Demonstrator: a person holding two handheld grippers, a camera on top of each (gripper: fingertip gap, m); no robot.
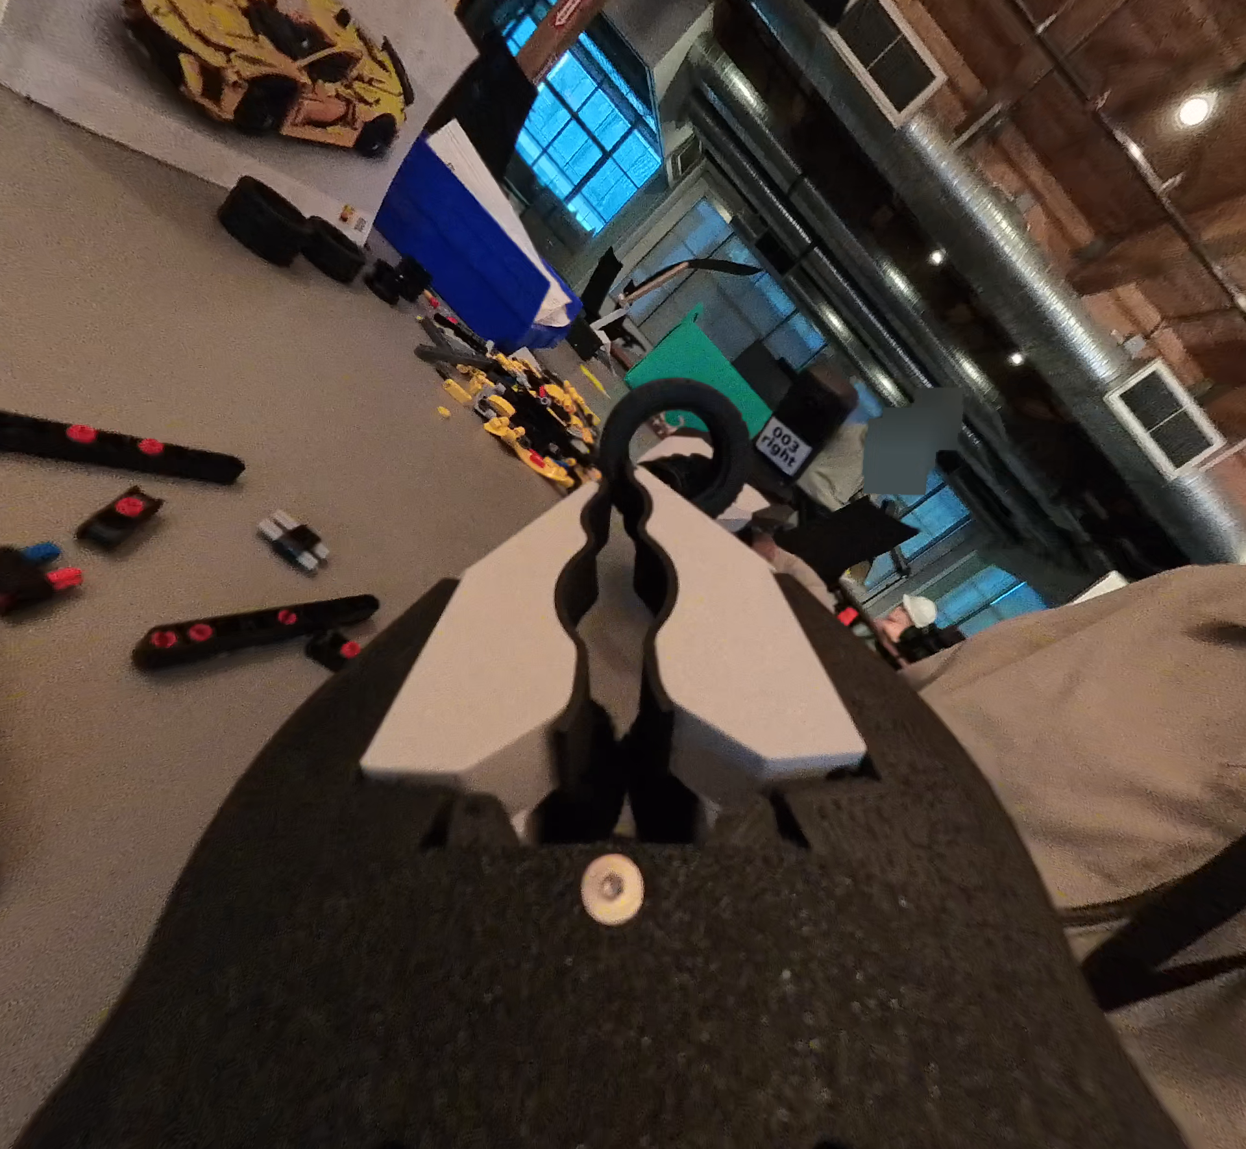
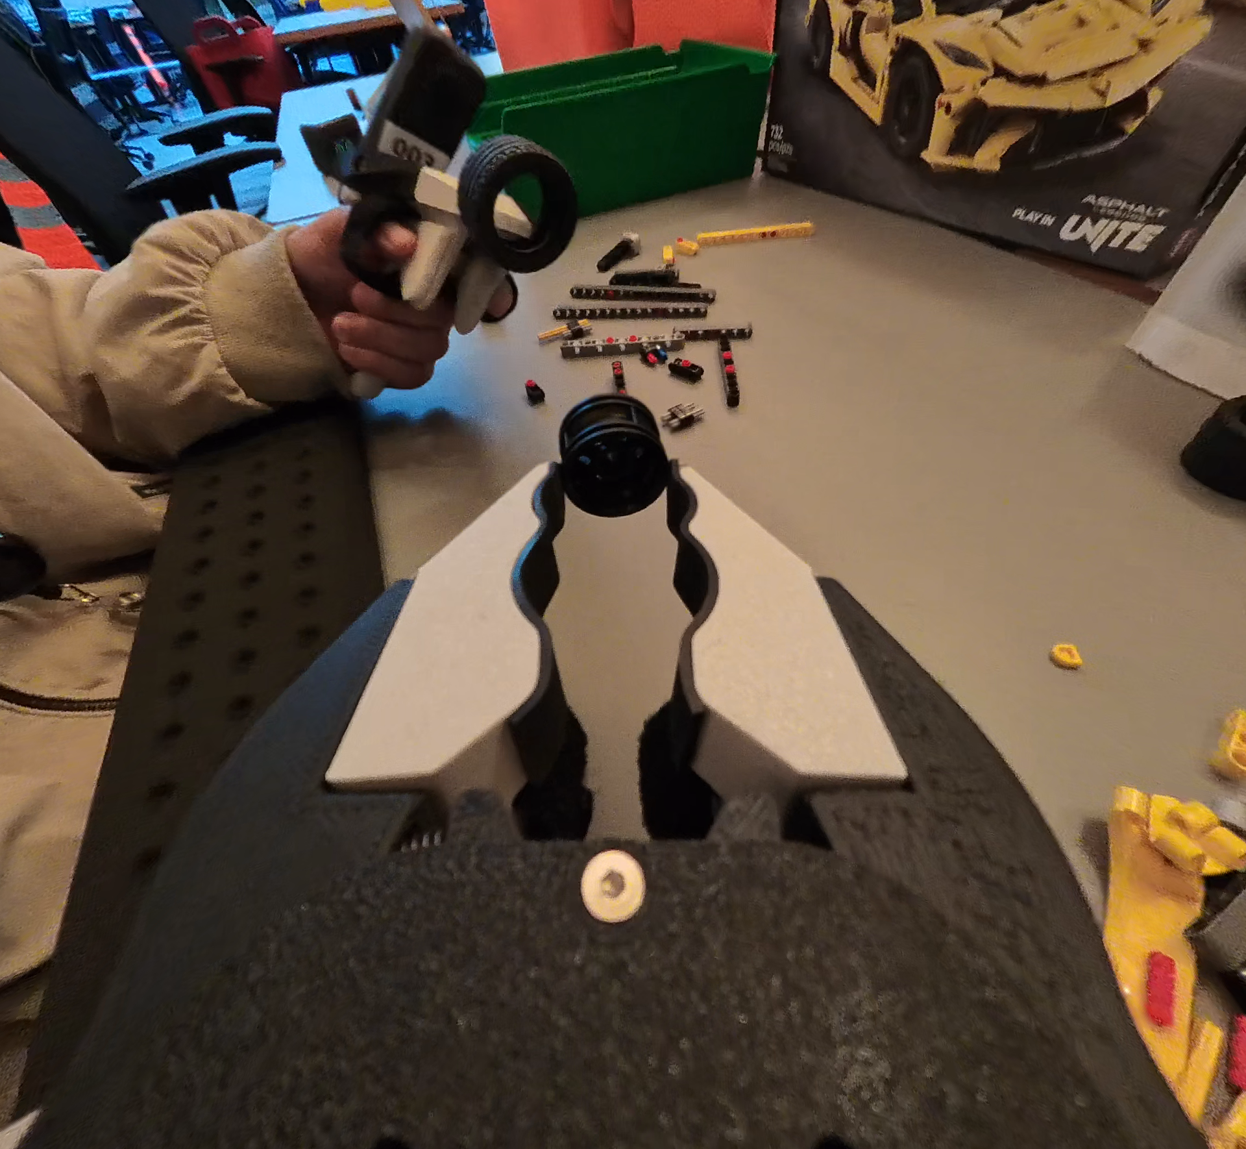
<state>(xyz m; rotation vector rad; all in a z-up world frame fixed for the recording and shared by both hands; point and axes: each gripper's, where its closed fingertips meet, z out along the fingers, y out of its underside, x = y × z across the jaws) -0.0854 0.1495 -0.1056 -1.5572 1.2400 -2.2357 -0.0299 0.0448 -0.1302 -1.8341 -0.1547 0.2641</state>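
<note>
My left gripper (image 1: 620, 482) is shut on the edge of a black rubber tyre (image 1: 725, 435) and holds it in the air, off the grey table (image 1: 202, 334). In the right wrist view the same tyre (image 2: 549, 186) shows at the upper left, held up by a hand in a beige sleeve (image 2: 168, 321). My right gripper (image 2: 612, 476) is shut on a black wheel rim (image 2: 610, 466), pinched at the fingertips above the table. The right gripper's body with a white label (image 1: 782, 449) sits just behind the tyre in the left wrist view.
A box picturing a yellow car (image 2: 998, 58) stands at the back, beside a green bin (image 2: 627, 118) and a blue bin (image 1: 465, 240). Black beams with red pins (image 2: 640, 307) lie mid-table. A partly built yellow model (image 2: 1173, 914) and spare tyres (image 1: 283, 226) lie nearby.
</note>
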